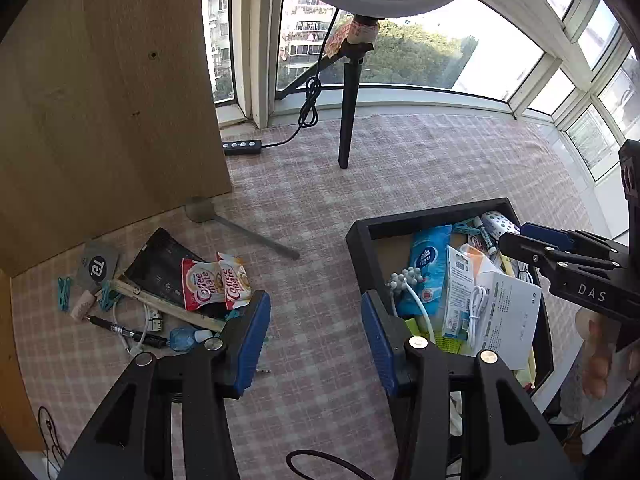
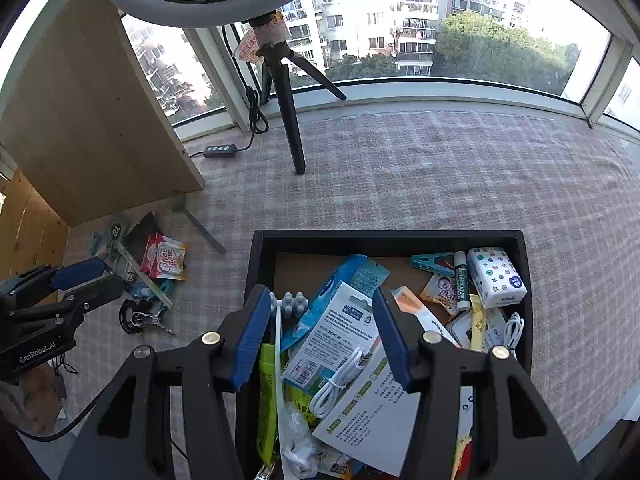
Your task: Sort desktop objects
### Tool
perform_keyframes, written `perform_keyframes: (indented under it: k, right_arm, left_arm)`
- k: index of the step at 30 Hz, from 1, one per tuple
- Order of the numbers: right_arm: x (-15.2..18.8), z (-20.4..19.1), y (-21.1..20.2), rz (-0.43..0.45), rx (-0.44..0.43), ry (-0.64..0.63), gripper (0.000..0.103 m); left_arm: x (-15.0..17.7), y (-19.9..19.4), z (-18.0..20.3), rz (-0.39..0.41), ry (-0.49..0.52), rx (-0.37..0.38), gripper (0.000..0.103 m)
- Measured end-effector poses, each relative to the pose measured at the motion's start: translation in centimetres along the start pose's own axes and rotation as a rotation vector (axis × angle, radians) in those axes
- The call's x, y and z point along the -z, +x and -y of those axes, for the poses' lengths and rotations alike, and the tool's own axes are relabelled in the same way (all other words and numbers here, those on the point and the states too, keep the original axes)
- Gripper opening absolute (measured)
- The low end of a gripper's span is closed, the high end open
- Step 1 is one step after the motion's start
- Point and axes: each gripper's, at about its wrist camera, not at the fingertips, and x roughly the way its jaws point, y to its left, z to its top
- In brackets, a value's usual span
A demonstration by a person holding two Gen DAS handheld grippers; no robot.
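While both of my tools hang above the checked tablecloth (image 1: 400, 152), neither one grips anything. My left gripper (image 1: 316, 320) is spread wide, its 2 blue pads apart over bare cloth between the loose pile and the black tray (image 1: 356, 236); its left pad (image 1: 254, 332) sits just beside the pile's near edge. My right gripper (image 2: 320, 332) is equally wide apart, poised over the tray, framing a white cable pack (image 2: 336, 340) without touching it.

On the cloth to the left lie 2 coffee creamer sachets (image 1: 214, 284), overlapping and tilted, printed faces up. A wooden stick (image 1: 168, 304) runs under them, its long axis slanting from upper left to lower right. Near it a black pen (image 1: 124, 330) lies almost level, pointing left. A grey spoon (image 1: 236, 228) rests apart, bowl toward the wooden panel (image 1: 104, 100), handle slanting down to the right.
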Motion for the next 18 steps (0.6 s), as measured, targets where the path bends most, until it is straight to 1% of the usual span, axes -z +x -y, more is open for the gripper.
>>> perform_keyframes:
  k: [5,8,10,13,15,18]
  right_arm:
    - [0.2,-4.8,0.4,0.0,-0.033,-0.064,0.055]
    - [0.5,-7.5,0.9,-0.007,-0.053,-0.089,0.055]
    - [0.7,-9.2,1.2,-0.007,-0.068,-0.097,0.055]
    - [1.4,-11.6,1.6,0.002,-0.093,-0.103,0.056]
    - [2.2,-13.1,1.8,0.007,-0.095,-0.113,0.056]
    - [3.6,-15.2,2.2,0.015,-0.09,-0.132,0.056]
  left_arm:
    - [2.3,-1.5,-3.9,0.024,-0.04,-0.038,0.045]
    - [3.8,-2.2,-6.3,0.029,-0.071,-0.063,0.047]
    - [5.0,-2.6,-7.8,0.036,-0.085,-0.085,0.054]
    - [6.8,-3.5,-10.2,0.053,-0.106,-0.125,0.06]
    - [8.0,-3.9,-11.8,0.054,-0.127,-0.141,0.062]
    - [10.0,-4.5,-13.8,0.057,-0.151,-0.181,0.069]
